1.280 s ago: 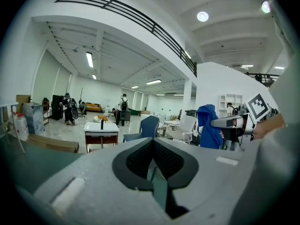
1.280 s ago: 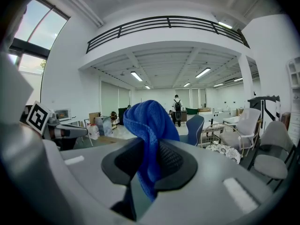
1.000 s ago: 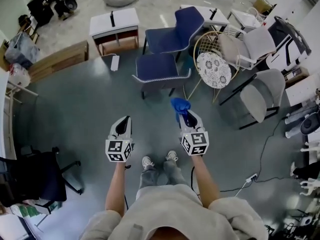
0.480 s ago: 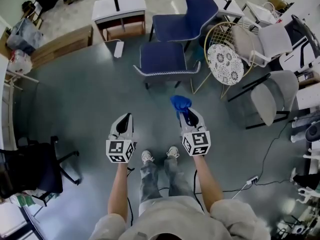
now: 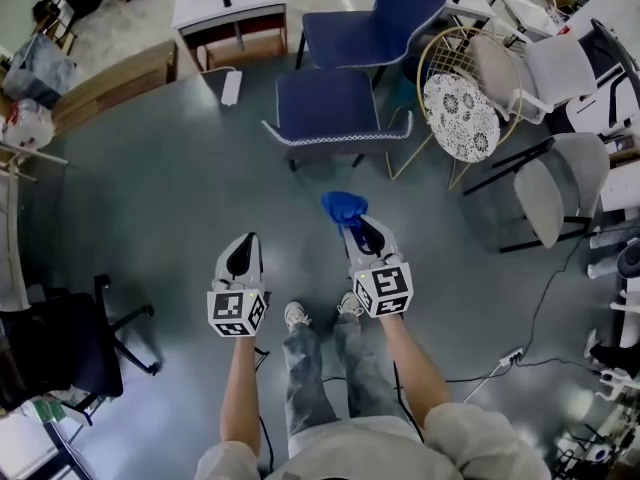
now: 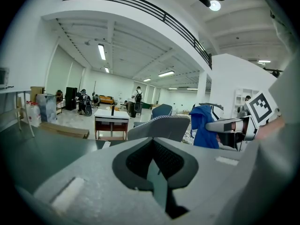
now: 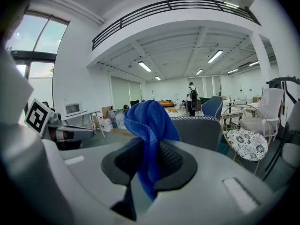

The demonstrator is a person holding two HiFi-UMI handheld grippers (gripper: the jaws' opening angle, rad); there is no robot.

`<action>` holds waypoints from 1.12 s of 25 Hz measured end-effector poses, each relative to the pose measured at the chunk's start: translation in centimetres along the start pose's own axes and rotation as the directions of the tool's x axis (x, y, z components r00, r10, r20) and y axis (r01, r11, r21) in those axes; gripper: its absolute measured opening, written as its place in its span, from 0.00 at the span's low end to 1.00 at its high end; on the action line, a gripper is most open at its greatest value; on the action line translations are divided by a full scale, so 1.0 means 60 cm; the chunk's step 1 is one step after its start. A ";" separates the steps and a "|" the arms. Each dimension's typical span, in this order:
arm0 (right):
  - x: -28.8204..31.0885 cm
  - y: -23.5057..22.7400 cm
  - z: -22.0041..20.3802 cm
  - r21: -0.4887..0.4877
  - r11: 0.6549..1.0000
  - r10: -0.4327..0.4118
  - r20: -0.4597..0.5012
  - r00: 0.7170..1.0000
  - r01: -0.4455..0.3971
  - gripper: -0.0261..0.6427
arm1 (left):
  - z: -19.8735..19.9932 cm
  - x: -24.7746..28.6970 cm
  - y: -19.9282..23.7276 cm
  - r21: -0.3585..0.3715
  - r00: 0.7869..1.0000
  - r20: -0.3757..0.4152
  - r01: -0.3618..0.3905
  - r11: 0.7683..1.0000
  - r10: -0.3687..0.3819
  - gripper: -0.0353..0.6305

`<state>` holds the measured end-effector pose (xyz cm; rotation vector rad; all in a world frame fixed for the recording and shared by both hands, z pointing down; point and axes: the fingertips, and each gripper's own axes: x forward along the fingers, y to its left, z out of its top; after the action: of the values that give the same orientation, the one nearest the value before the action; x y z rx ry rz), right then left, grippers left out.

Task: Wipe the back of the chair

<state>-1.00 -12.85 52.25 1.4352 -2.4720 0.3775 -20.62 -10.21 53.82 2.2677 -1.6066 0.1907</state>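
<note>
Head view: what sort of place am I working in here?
Probably a large open workshop or lab: mismatched seats crowd the grey floor, a blue padded chair, a wire chair, a grey shell chair; a power strip trails cable; the right gripper view shows a mezzanine railing.

Can't see lower end of cloth (image 7: 149,121), pinched inside right gripper (image 5: 355,233) jaws. Cut off at left edge: black chair (image 5: 50,343). Too small to tell: far figures (image 7: 192,97). Hidden behind chair (image 7: 199,132) back: its seat.
</note>
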 end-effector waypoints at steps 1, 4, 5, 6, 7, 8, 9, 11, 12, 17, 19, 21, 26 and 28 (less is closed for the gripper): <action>0.010 0.001 -0.006 0.003 1.000 0.004 0.001 1.000 -0.004 0.15 | -0.004 0.004 0.002 0.001 1.000 0.003 0.000 1.000 0.000 0.06; 0.051 0.013 -0.020 0.017 1.000 0.020 0.015 1.000 -0.021 0.15 | -0.013 0.010 0.020 0.005 1.000 0.011 -0.010 1.000 0.009 0.06; 0.067 0.017 -0.023 0.016 0.999 0.030 0.020 0.999 -0.031 0.15 | -0.015 0.012 0.026 0.006 1.000 0.017 -0.016 1.000 0.015 0.06; 0.084 0.022 -0.025 0.012 0.999 0.042 0.024 0.999 -0.042 0.15 | -0.018 0.015 0.032 0.005 0.999 0.024 -0.022 1.000 0.022 0.06; 0.100 0.027 -0.027 0.007 0.999 0.053 0.028 0.998 -0.054 0.15 | -0.022 0.016 0.037 0.004 0.999 0.029 -0.028 1.000 0.028 0.06; 0.116 0.033 -0.029 0.005 0.998 0.064 0.033 0.997 -0.064 0.15 | -0.027 0.017 0.042 0.003 0.999 0.030 -0.033 0.999 0.033 0.06; 0.132 0.039 -0.030 0.006 0.997 0.072 0.038 0.997 -0.072 0.15 | -0.033 0.017 0.048 0.002 0.999 0.029 -0.038 0.999 0.038 0.06; 0.165 0.049 -0.037 0.013 0.996 0.086 0.044 0.995 -0.086 0.15 | -0.045 0.016 0.055 -0.003 0.999 0.024 -0.045 0.999 0.045 0.06; 0.180 0.055 -0.041 0.015 0.995 0.093 0.045 0.995 -0.094 0.15 | -0.052 0.015 0.057 -0.005 0.999 0.021 -0.047 0.999 0.047 0.06; 0.235 0.066 -0.051 0.017 0.993 0.116 0.049 0.992 -0.117 0.15 | -0.079 0.021 0.054 -0.023 0.999 0.010 -0.049 0.999 0.049 0.06; 0.250 0.060 -0.050 0.020 0.993 0.112 0.051 0.992 -0.113 0.15 | -0.087 0.026 0.051 -0.027 0.999 0.006 -0.042 0.999 0.042 0.06; 0.267 0.055 -0.045 0.024 0.994 0.108 0.056 0.993 -0.110 0.15 | -0.089 0.029 0.052 -0.019 0.999 0.005 -0.039 0.999 0.039 0.06; 0.291 0.036 -0.029 0.019 0.995 0.099 0.052 0.994 -0.100 0.15 | -0.095 0.037 0.043 -0.017 0.999 -0.002 -0.034 0.999 0.034 0.06; 0.298 0.036 -0.023 0.011 0.994 0.106 0.053 0.993 -0.107 0.15 | -0.093 0.040 0.042 -0.015 0.999 -0.002 -0.034 0.999 0.034 0.06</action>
<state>-11.36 -25.75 59.57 1.3383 -2.5998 0.3841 -21.65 -11.04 60.28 2.2299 -1.6411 0.1891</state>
